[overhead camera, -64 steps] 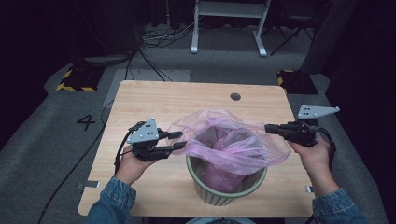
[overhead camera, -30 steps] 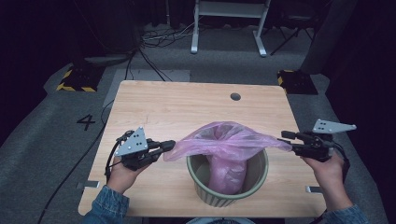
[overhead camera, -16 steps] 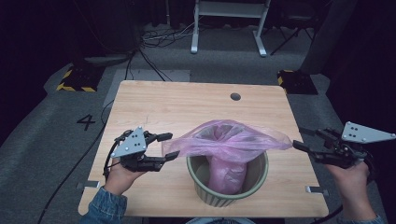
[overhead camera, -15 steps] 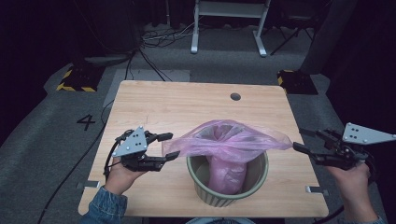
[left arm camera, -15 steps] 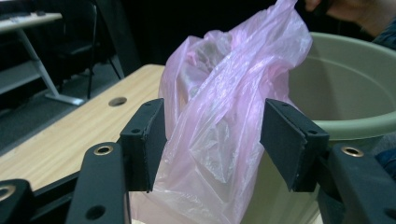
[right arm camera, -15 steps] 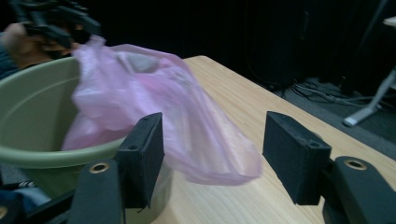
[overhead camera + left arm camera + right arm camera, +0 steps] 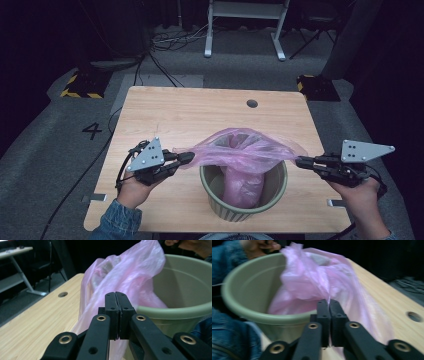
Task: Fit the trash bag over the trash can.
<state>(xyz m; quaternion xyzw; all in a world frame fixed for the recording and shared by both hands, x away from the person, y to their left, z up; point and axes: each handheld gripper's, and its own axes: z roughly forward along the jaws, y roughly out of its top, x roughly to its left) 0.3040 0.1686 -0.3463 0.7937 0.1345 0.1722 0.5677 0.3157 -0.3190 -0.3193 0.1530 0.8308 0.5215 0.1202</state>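
A person stands at the bench (image 7: 150,115) and holds a tool in each hand, one on each side of the green bin (image 7: 243,210). The pink plastic bag (image 7: 240,155) sits partly inside the bin, with its bottom hanging down in the middle and its top pulled out over the rim. The left tool (image 7: 186,158) is just left of the bin, with its jaws closed tight on the bag's left edge. The right tool (image 7: 300,162) is just right of the bin, and its jaws have just closed flat on the bag's right edge. I think both hands pull away from the bin to stretch the bag's mouth wide, so it can go over the rim. The stretched top of the bag runs long from left to right across the bin, and its mouth faces up.
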